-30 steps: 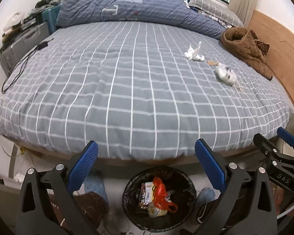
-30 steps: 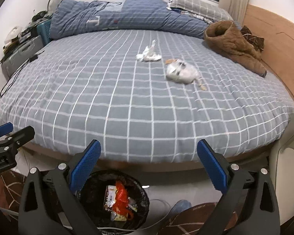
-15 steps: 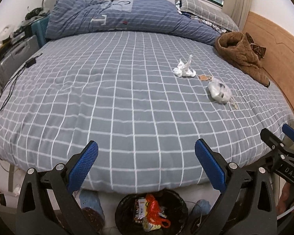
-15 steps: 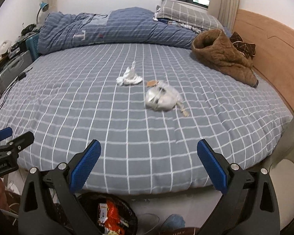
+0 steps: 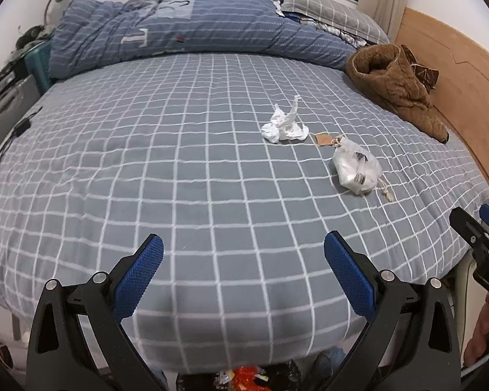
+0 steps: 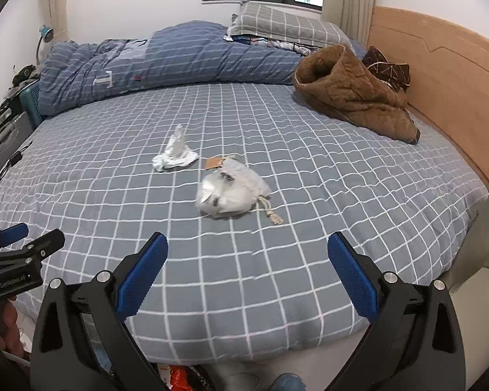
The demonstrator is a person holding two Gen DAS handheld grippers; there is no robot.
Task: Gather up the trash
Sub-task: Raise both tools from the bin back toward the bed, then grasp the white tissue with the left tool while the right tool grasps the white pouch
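On the grey checked bed (image 5: 146,163) (image 6: 342,195) lie a crumpled white tissue (image 5: 285,127) (image 6: 176,154), a small brown paper tag (image 5: 323,139) (image 6: 213,163) and a clear plastic bag (image 5: 357,169) (image 6: 228,190) with a cord. My left gripper (image 5: 243,264) is open and empty above the bed's near edge. My right gripper (image 6: 247,264) is open and empty, a short way in front of the plastic bag. The black trash bin (image 5: 244,379) (image 6: 179,376) with red and white wrappers shows only at the bottom edge of both views.
A rolled blue duvet (image 5: 185,42) and a grey pillow (image 6: 283,27) lie at the far side. A brown fleece garment (image 5: 397,84) (image 6: 352,97) lies by the wooden headboard (image 6: 440,75). Cluttered cases and a cable (image 5: 3,97) sit at the left.
Both grippers have risen and moved forward over the bed. The trash bin has slid almost out of view at the bottom. The trash pieces look nearer. Both grippers stay open.
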